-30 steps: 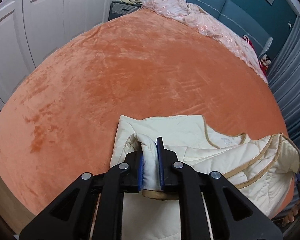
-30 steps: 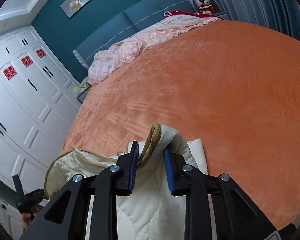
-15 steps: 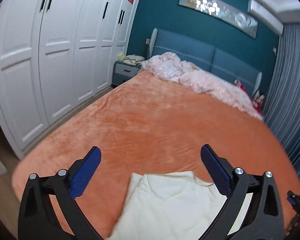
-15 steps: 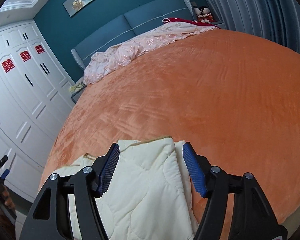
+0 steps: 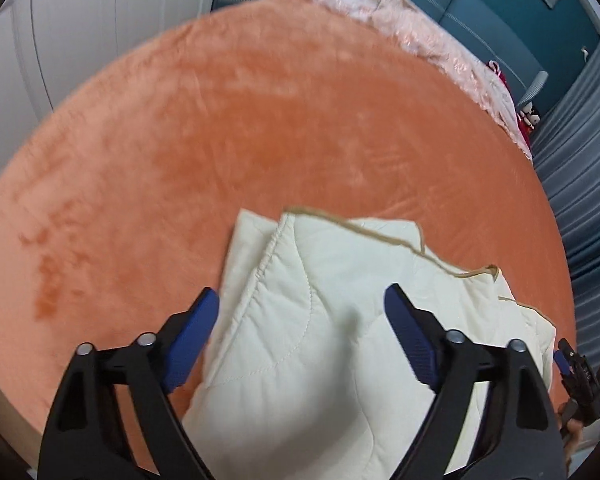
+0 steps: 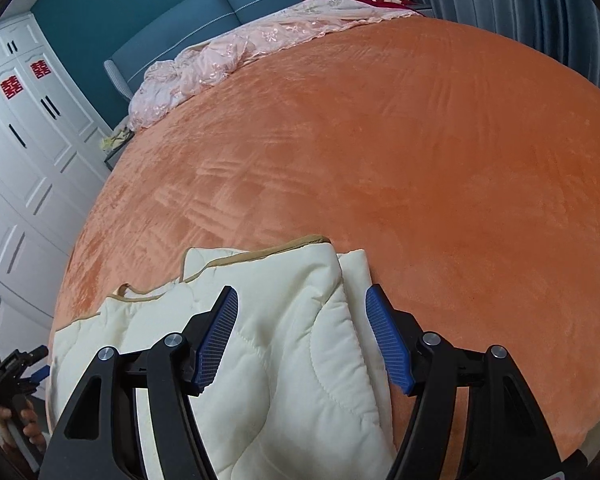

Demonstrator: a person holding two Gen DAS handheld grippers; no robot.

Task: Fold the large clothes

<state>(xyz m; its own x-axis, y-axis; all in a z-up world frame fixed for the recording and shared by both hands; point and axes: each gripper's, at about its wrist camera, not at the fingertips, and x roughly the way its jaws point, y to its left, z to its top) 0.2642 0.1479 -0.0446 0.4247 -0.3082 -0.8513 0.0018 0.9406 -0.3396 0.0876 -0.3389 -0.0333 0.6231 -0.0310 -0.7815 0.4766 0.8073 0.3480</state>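
A cream quilted garment [image 5: 340, 264] with tan piping lies folded on the near part of the orange bed cover [image 5: 260, 120]. Just above its left half hangs my left gripper [image 5: 300, 294]. Its jaws stand wide and are closing, the cloth lies below the gap, and the pads touch nothing. In the right wrist view my right gripper [image 6: 302, 292] hovers open over the right side of the garment [image 6: 284, 272]. There a folded layer lies over a lower one, and neither pad presses on it.
A crumpled pink quilt [image 6: 228, 52] lies along the blue headboard [image 6: 204, 12]. White wardrobe doors [image 6: 20, 140] stand left of the bed, grey curtains [image 5: 580, 160] on the right. The orange cover [image 6: 420, 160] stretches far beyond the garment. A hand [image 6: 24, 420] shows at the left edge.
Both grippers were shut on raised folds of the garment and have let go and opened. The folds now lie flat. The left gripper rose, then dipped back over the cloth.
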